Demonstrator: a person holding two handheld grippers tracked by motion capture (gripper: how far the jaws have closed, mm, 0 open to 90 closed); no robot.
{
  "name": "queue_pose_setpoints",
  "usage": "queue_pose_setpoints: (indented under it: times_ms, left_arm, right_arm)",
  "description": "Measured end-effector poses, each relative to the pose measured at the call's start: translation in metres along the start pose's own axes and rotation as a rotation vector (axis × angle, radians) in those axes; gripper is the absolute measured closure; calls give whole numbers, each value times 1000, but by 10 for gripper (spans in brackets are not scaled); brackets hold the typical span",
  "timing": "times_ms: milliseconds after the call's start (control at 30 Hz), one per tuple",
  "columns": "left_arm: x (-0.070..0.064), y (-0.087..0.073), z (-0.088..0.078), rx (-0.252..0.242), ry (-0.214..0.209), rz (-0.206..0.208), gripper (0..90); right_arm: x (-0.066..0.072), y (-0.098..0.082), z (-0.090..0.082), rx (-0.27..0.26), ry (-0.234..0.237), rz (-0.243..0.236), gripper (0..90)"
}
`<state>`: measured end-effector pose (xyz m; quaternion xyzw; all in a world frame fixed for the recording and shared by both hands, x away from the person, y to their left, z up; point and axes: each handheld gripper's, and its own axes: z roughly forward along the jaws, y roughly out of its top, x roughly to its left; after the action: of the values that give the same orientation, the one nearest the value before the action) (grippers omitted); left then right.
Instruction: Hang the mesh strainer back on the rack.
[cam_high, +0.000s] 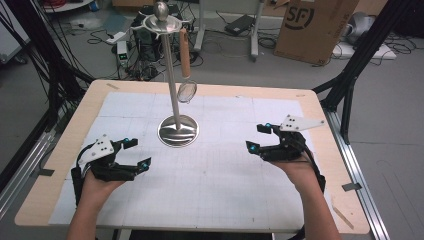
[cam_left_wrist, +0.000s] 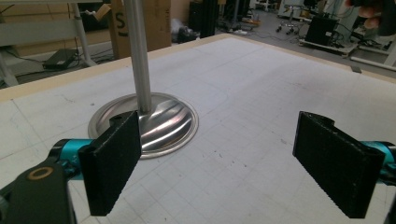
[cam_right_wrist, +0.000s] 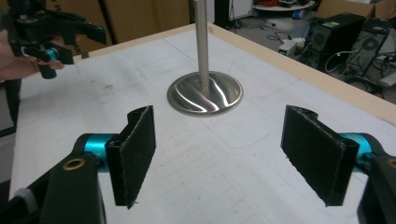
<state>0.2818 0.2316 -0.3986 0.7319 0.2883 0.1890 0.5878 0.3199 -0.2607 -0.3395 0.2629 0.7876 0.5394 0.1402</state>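
A steel stand (cam_high: 178, 131) rises from a round base at the table's middle; its pole (cam_high: 169, 75) ends in a ring with a ball on top. From that ring hangs a small mesh strainer (cam_high: 187, 91) by its wooden handle (cam_high: 184, 52). My left gripper (cam_high: 137, 152) hovers low at the front left, open and empty; in the left gripper view (cam_left_wrist: 224, 163) the stand's base (cam_left_wrist: 161, 122) lies just beyond the left pad. My right gripper (cam_high: 260, 136) is at the right, open and empty; in the right gripper view (cam_right_wrist: 224, 158) the base (cam_right_wrist: 205, 93) sits ahead.
A white gridded mat (cam_high: 220, 170) covers the wooden table (cam_high: 75, 130). Beyond the far edge are a cardboard box (cam_high: 315, 25), cables and electronics on the floor. Black frame legs (cam_high: 350, 85) stand at the right. The left gripper (cam_right_wrist: 56, 32) shows far off in the right gripper view.
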Motion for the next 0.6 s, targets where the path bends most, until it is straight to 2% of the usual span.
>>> queue_pose_setpoints:
  times_ms: [133,333,600]
  left_arm:
    - [0,0,0,5,-3,5,161]
    - [-1,0,0,4,-7,8,161]
    - [-1,0,0,3,-5,8,161]
  right_arm:
    - [-2,-11,0,8,-17,26,210]
    - [0,-23,1,23,-15,40,209]
    - [-1,-25,1,20,-16,38,209]
